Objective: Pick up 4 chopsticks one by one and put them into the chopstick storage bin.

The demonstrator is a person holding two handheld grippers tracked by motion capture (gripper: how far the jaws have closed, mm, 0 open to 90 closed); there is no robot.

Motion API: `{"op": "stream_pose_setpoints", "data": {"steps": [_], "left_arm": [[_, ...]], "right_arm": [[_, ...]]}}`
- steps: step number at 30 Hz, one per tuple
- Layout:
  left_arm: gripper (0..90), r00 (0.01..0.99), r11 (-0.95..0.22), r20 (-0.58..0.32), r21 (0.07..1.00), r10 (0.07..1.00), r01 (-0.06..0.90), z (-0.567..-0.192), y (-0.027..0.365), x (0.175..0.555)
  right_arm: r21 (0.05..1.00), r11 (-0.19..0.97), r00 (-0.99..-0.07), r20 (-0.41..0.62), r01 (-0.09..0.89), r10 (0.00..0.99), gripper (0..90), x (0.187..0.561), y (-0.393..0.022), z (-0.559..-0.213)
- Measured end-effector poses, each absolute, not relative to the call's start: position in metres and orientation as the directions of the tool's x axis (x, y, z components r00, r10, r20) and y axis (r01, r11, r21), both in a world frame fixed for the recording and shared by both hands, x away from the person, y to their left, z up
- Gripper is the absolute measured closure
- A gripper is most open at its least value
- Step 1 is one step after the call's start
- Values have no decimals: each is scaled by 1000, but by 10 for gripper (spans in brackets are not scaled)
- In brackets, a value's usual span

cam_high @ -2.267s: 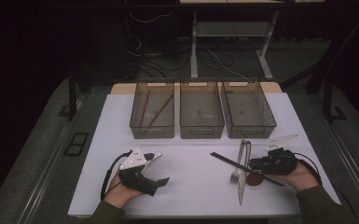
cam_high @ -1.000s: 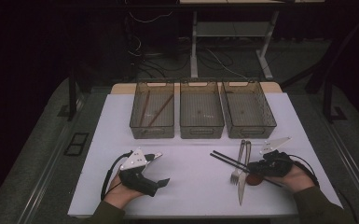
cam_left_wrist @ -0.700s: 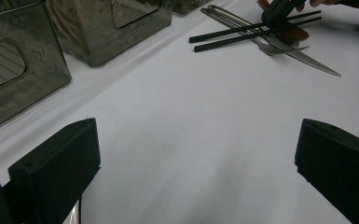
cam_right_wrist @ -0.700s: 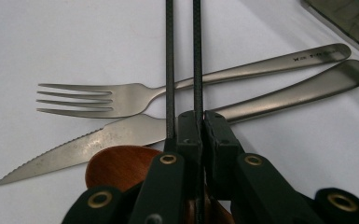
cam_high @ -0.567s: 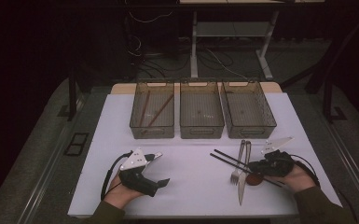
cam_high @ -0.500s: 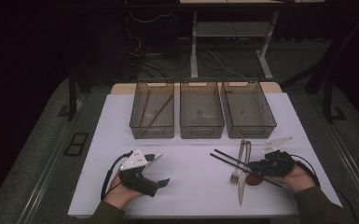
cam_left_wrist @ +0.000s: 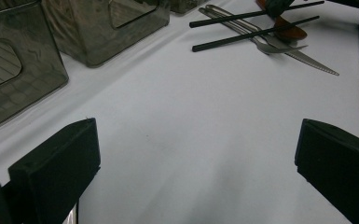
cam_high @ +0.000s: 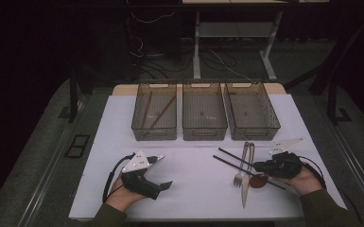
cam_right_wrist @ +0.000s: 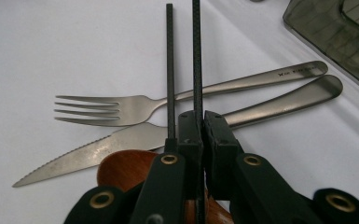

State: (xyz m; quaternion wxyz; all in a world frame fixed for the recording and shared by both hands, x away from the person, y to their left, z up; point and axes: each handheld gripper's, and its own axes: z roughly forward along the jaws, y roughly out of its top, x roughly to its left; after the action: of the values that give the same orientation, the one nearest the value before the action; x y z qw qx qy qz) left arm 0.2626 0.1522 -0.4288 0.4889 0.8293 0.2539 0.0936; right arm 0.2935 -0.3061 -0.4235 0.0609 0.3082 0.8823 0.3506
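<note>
My right gripper (cam_right_wrist: 201, 116) is shut on a thin black chopstick (cam_right_wrist: 196, 56), which sticks out straight ahead between its jaws. A second black chopstick (cam_right_wrist: 169, 60) runs alongside, just outside the left jaw. Under them lie a steel fork (cam_right_wrist: 121, 107), a serrated knife (cam_right_wrist: 98, 149) and a brown wooden spoon (cam_right_wrist: 121, 170). From above, the right gripper (cam_high: 260, 166) points left over this cutlery at the table's front right. At the front left, my left gripper (cam_high: 164, 171) rests open on the white tabletop, and the space between its jaws (cam_left_wrist: 196, 154) holds nothing.
Three smoky clear bins stand in a row at the back: the left bin (cam_high: 153, 130) holds brown chopsticks, while the middle bin (cam_high: 204, 130) and right bin (cam_high: 253, 127) look bare. The white table (cam_high: 194, 189) spreads between my hands.
The right hand has shifted only slightly, still shut on the chopstick. The left hand has kept still.
</note>
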Motion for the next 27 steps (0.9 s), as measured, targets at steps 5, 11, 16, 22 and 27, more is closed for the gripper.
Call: {"op": "stream_pose_setpoints", "data": {"steps": [5, 11, 16, 22, 27], "left_arm": [[0, 854, -393, -94, 858, 511, 330, -429, 152, 262], [0, 853, -392, -93, 858, 513, 330, -429, 152, 262], [0, 852, -395, -89, 858, 515, 328, -428, 151, 262], [0, 852, -395, -92, 856, 516, 332, -429, 151, 263], [0, 853, -395, -93, 856, 514, 332, -429, 151, 263]], "right_arm": [[671, 542, -800, 129, 505, 586, 853, 293, -307, -420], [689, 519, -796, 140, 505, 589, 854, 294, -304, -412], [699, 503, -792, 150, 508, 591, 853, 295, -301, -408], [718, 471, -783, 166, 513, 599, 853, 300, -294, -400], [727, 460, -782, 168, 509, 601, 853, 305, -287, -397]]}}
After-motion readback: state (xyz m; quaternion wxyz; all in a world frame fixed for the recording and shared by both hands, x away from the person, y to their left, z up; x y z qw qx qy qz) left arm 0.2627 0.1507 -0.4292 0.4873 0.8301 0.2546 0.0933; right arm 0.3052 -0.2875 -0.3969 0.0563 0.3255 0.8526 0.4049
